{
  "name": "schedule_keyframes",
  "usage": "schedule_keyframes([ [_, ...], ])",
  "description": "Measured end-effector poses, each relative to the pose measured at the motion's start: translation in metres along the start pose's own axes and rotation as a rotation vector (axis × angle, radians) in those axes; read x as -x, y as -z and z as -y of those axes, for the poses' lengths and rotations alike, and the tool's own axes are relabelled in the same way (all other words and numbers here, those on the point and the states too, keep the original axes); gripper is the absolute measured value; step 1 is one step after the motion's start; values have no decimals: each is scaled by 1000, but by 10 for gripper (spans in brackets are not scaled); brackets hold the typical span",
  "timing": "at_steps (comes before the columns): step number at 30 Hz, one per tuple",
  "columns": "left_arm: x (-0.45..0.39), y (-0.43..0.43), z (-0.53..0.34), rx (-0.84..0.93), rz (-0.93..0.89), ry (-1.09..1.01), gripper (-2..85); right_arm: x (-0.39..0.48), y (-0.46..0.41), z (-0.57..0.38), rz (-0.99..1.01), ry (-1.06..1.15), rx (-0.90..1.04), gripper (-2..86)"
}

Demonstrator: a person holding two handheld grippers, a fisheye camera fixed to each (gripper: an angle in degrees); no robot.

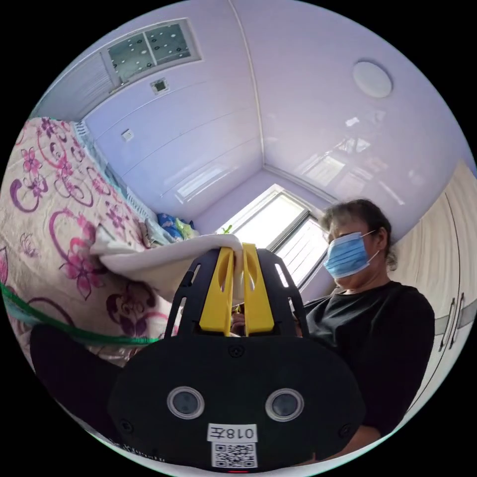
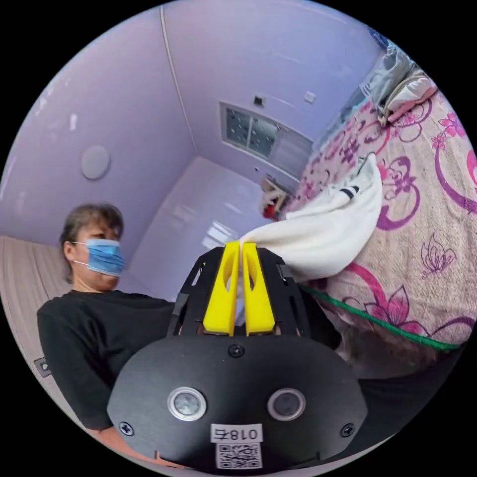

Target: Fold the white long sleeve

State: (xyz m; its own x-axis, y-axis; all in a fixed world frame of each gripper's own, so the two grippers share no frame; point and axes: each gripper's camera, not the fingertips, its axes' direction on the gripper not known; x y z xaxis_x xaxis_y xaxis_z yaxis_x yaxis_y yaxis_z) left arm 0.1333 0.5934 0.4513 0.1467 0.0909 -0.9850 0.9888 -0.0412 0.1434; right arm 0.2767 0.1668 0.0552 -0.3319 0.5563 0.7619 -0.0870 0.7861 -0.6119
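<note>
1. We see the left claw (image 1: pixel 237 248) and right claw (image 2: pixel 241 246), yellow jaws pinched on the soft white long-sleeve garment (image 2: pixel 328 233), which trails onto the floral pink bedspread (image 2: pixel 427 218).
2. Thin edge grips could slip (fabric hangs taut), dropping it unevenly.

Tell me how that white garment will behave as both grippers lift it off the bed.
Probably floppy: the white garment sags in a curve from the right gripper down to the floral bedspread. Likely light: it hangs from a thin pinch at the left gripper. It may look thick and soft, so it should not slip easily.
</note>
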Motion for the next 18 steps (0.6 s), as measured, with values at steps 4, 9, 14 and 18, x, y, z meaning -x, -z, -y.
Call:
schedule_keyframes([
  [4, -44, 19, 35, -210, -180, -193, 5, 49, 60, 20, 272, 158, -276, 0],
  [9, -98, 21, 85, -286, -118, -372, 4, 116, 85, 62, 318, 350, -318, 0],
  [14, -6, -30, 167, -256, 31, -194, 1, 104, 72, 133, 210, 319, -293, 0],
  [18, 52, -83, 254, -311, 30, -170, -2, 72, 45, 241, 238, 314, -361, 0],
])
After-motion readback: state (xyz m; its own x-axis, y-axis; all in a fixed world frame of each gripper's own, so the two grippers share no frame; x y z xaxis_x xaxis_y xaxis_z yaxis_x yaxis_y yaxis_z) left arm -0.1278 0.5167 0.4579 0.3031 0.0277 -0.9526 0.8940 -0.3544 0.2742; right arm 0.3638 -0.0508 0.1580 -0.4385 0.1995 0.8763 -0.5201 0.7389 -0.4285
